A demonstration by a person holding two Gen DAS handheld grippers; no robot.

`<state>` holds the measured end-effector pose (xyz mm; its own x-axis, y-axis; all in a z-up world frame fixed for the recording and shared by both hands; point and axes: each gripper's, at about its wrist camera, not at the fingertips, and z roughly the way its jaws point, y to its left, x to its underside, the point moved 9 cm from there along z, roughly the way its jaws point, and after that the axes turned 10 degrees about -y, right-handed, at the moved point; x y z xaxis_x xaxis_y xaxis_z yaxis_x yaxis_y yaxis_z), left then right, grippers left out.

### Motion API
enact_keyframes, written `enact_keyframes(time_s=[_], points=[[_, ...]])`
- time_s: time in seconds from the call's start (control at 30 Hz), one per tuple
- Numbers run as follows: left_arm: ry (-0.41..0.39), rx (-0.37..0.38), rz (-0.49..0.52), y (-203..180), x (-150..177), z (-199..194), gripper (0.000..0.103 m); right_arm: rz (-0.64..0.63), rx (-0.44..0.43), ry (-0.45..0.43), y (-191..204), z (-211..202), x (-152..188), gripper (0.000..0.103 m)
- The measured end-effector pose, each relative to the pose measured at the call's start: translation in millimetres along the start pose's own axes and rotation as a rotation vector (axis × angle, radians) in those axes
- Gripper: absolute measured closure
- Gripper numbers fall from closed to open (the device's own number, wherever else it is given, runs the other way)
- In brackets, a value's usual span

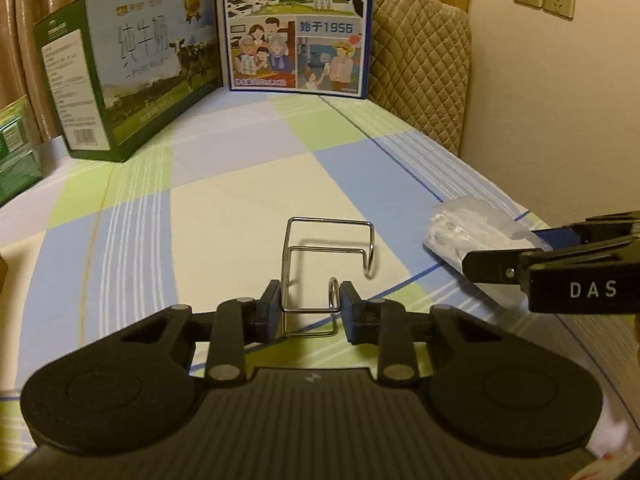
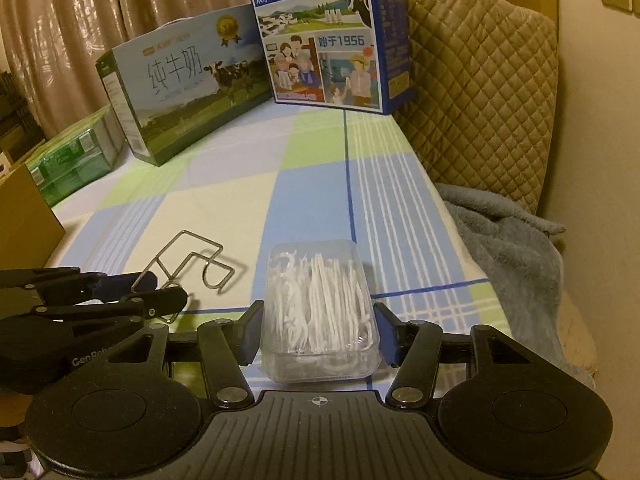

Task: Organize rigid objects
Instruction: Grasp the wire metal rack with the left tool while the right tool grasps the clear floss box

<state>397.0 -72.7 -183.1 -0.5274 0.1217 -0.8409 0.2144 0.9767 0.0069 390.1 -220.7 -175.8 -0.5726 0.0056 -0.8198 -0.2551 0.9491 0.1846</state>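
Both grippers loaded over checked cloth (image 1: 240, 184); pick-up step in hand, placing to follow.

Left gripper (image 1: 308, 308) closed to wire width on bent wire rack (image 1: 328, 248), near end pinched, far end reaching out over cloth. Right gripper (image 2: 318, 332) closed to box width on clear floss-pick box (image 2: 320, 308), just right of rack. Lifted or resting: cannot tell. Next, probably: carry each to a spot near milk cartons (image 2: 332, 36), level, grip firm since wire may twist.
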Motion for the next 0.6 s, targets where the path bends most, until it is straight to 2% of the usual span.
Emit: enact_keyframes(time_s=[0.17, 0.4, 0.6], points=[[0.021, -0.041, -0.006, 9.5, 19.7, -38.9, 0.077, -0.004, -0.032, 0.029, 12.7, -4.8, 4.6, 0.05], [0.037, -0.15, -0.075, 31.2, 70.1, -133.7, 0.077, -0.054, -0.099, 0.045, 46.0, -25.5, 12.1, 0.05], [0.058, -0.19, -0.082, 40.3, 103.1, -184.0, 0.077, -0.117, -0.123, 0.108, 84.0, -57.6, 48.8, 0.05]])
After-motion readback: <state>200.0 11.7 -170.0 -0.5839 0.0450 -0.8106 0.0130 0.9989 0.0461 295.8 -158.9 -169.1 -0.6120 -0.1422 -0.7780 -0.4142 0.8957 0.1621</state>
